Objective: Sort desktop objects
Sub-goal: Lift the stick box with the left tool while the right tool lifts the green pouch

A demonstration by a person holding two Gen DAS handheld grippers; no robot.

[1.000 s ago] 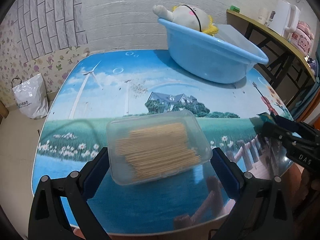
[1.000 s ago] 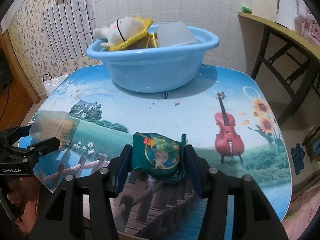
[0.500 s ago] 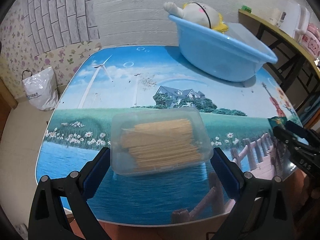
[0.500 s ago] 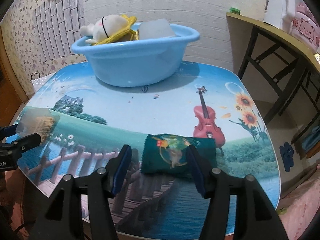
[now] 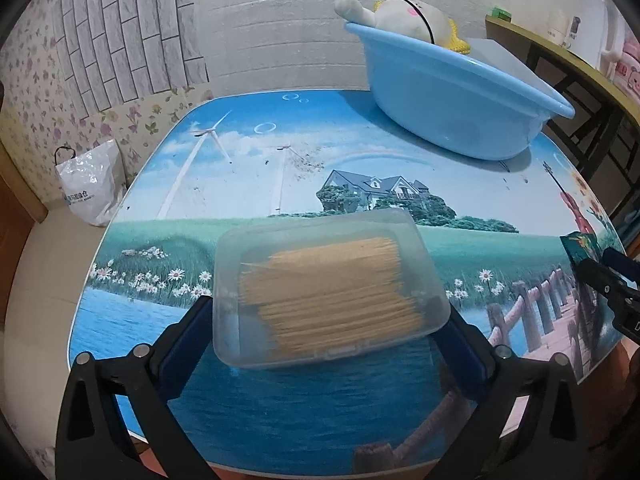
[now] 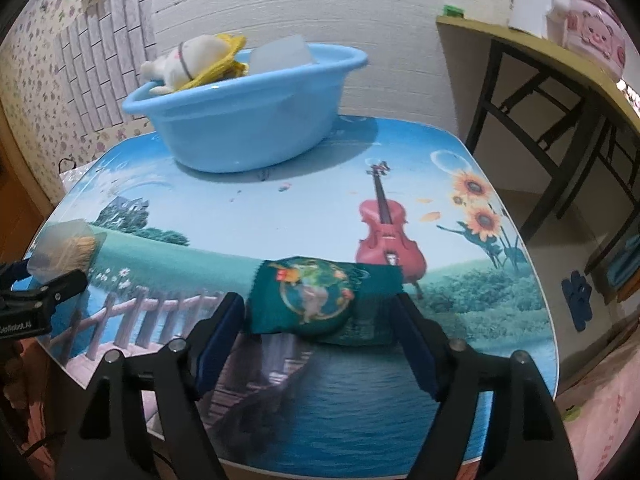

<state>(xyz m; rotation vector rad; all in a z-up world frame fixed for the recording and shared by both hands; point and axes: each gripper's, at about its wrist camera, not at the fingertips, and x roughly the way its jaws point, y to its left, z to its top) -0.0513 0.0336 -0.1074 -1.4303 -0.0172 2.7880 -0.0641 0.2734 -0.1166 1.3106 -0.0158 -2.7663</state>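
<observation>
My left gripper point(image 5: 326, 340) is shut on a clear plastic box of toothpicks point(image 5: 328, 284) and holds it above the table's near edge. My right gripper point(image 6: 320, 336) is open; a green snack packet point(image 6: 320, 296) lies on the table between its fingers, apart from both pads. A blue basin point(image 5: 452, 92) stands at the far side of the table and holds a white plush toy point(image 5: 404, 16) with a yellow hat. The basin also shows in the right wrist view point(image 6: 248, 120), with a pale box point(image 6: 280, 56) inside it.
The table point(image 5: 248, 168) has a printed landscape top. A white plastic bag point(image 5: 90, 188) sits on the floor to the left. A wooden side table with black legs point(image 6: 560, 92) stands to the right, with a kettle point(image 5: 564, 28) on it.
My right gripper opened and let the green packet down onto the table. My left gripper lifted the toothpick box and drew back a little.
</observation>
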